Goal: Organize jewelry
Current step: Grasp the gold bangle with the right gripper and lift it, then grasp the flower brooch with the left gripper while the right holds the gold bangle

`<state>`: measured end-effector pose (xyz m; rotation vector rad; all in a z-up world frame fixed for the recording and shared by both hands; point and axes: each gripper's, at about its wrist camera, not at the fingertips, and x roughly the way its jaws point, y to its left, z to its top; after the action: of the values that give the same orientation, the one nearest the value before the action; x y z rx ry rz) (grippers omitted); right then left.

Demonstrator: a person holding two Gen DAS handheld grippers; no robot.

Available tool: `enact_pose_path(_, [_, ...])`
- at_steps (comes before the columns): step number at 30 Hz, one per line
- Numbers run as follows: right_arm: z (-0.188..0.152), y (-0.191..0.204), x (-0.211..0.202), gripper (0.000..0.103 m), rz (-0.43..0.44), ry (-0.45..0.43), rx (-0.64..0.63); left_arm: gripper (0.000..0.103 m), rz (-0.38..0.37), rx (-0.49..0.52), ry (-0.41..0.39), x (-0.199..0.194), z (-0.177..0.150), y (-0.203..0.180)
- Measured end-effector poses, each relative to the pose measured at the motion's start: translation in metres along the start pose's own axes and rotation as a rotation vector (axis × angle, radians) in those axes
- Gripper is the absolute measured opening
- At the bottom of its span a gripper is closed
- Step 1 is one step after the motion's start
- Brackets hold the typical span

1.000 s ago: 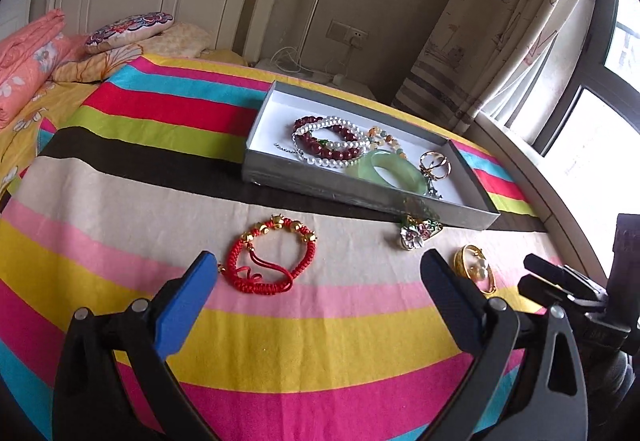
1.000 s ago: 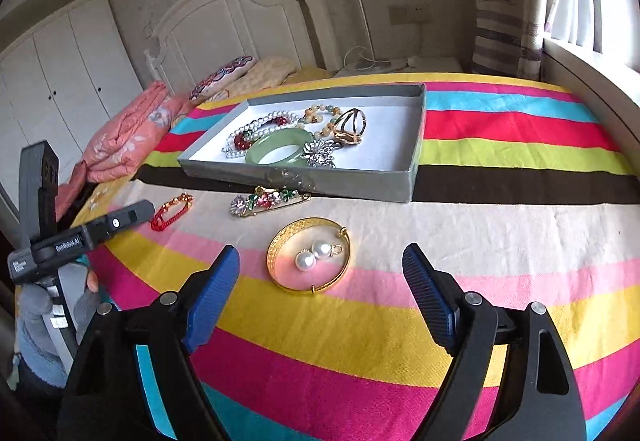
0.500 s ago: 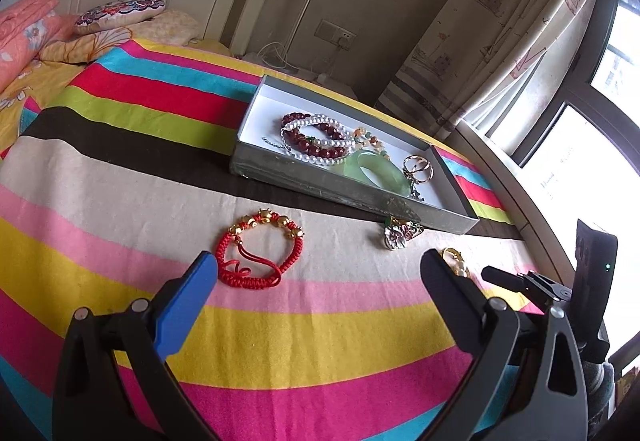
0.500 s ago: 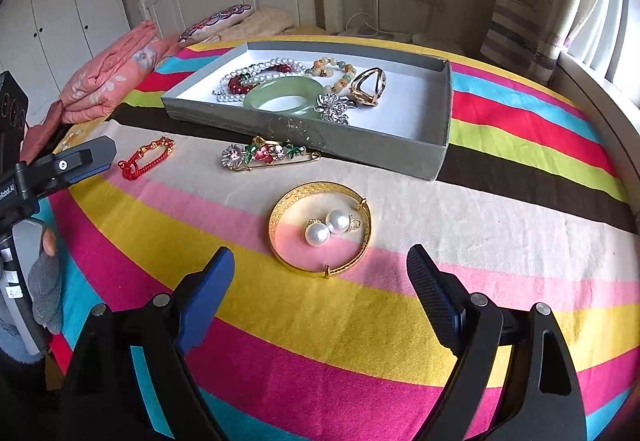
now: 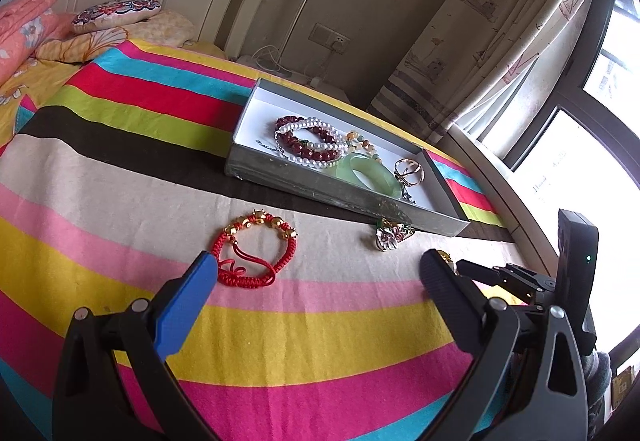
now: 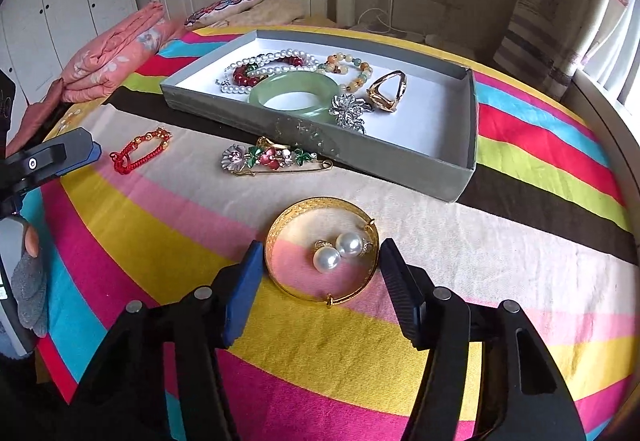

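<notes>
Right wrist: gold bangle (image 6: 322, 249) apparently between closing jaws.

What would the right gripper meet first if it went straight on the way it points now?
Probably the gold bangle on the striped bedspread. The right gripper has closing jaws that flank it, with two pearl earrings inside the ring. Depth is uncertain.

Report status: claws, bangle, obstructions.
Right claw closing around gold bangle, not yet gripping. Left claw open, empty. Two pearl earrings inside bangle.
</notes>
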<state>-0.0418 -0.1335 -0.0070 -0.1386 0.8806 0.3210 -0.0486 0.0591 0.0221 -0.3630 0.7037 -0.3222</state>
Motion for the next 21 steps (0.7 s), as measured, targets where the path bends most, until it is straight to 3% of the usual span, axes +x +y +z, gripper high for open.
enact_pose_path(5, [0.0, -0.007, -0.004, 0.058, 0.003, -0.014, 0.028, 0.1, 0.006, 0.004, 0.007, 0.001, 0.0, -0.001])
enact_pose_path(8, [-0.002, -0.019, -0.017, 0.058, 0.046, -0.084, 0.08, 0.1, 0.013, 0.024, 0.029, 0.005, 0.0, -0.004])
enact_pose_path(14, [-0.009, -0.049, -0.039, 0.058, 0.122, -0.206, 0.219, 0.099, 0.044, 0.236, 0.095, 0.019, -0.004, -0.043])
enact_pose_path(19, [-0.011, -0.056, -0.045, 0.058, 0.157, -0.242, 0.264, 0.082, 0.065, 0.404, 0.138, 0.045, 0.004, -0.086])
enact_pose_path(21, [-0.011, -0.056, -0.046, 0.058, 0.165, -0.246, 0.269, 0.068, 0.066, 0.465, 0.173, 0.063, 0.009, -0.098])
